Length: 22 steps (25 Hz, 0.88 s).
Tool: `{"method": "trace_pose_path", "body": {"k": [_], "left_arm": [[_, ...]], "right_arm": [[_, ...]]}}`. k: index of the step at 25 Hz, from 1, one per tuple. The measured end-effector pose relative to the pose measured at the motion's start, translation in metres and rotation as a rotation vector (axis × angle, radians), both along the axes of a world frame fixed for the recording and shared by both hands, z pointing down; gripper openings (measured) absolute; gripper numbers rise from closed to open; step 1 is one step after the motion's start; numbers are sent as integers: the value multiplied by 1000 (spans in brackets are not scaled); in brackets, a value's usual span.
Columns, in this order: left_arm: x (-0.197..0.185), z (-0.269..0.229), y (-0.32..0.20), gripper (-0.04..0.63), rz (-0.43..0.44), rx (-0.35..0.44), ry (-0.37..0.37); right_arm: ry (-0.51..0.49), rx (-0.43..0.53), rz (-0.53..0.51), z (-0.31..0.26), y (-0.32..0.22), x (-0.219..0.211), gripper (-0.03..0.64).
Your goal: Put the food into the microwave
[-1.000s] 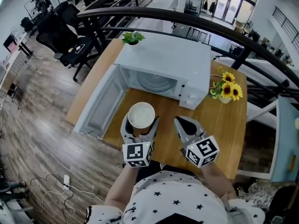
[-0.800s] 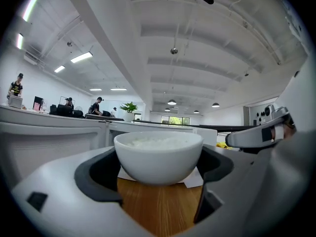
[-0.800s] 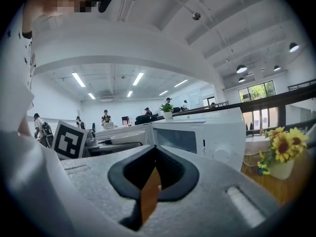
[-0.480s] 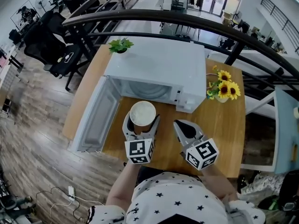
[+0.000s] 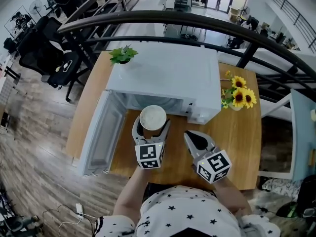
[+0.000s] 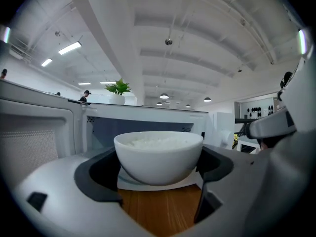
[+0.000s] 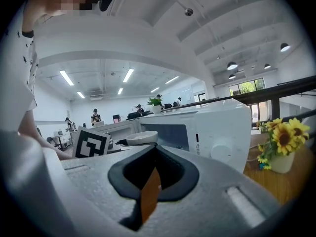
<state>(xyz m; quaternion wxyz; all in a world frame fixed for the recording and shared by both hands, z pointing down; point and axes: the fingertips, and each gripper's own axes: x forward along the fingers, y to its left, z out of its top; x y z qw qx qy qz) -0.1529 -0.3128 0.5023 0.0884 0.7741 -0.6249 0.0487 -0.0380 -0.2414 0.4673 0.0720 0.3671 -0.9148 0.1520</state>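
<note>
White microwave (image 5: 163, 75) stands on the wooden table (image 5: 237, 132), its door (image 5: 98, 132) open to the left. The bowl of rice (image 5: 152, 117) sits pinched in the left gripper (image 5: 151, 124), and the opening lies straight ahead of it. The right gripper (image 5: 193, 136), beside it, is pressed together and empty.

A white box microwave (image 5: 168, 75) stands at the back of the brown wooden table (image 5: 237, 132), its door (image 5: 101, 135) swung out to the left. The small green potted plant (image 5: 122, 55) sits at its rear left corner, seemingly on the table. The vase of yellow sunflowers (image 5: 239, 97) is just to the right. Before the opening, the white round bowl of rice (image 5: 152, 117) sits between the left gripper (image 5: 152, 124) jaws, with the right gripper (image 5: 193, 136) beside it to the right.
</note>
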Motion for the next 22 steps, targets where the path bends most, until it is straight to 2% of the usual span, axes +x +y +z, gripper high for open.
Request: {"method": "trace_pose_path", "body": {"k": [16, 22], "left_arm": [[-6, 58, -56, 462, 3, -108, -47], [-6, 71, -69, 462, 12, -117, -61]], "right_arm": [[21, -57, 17, 20, -17, 0, 5], [28, -72, 18, 26, -20, 0, 5]]}}
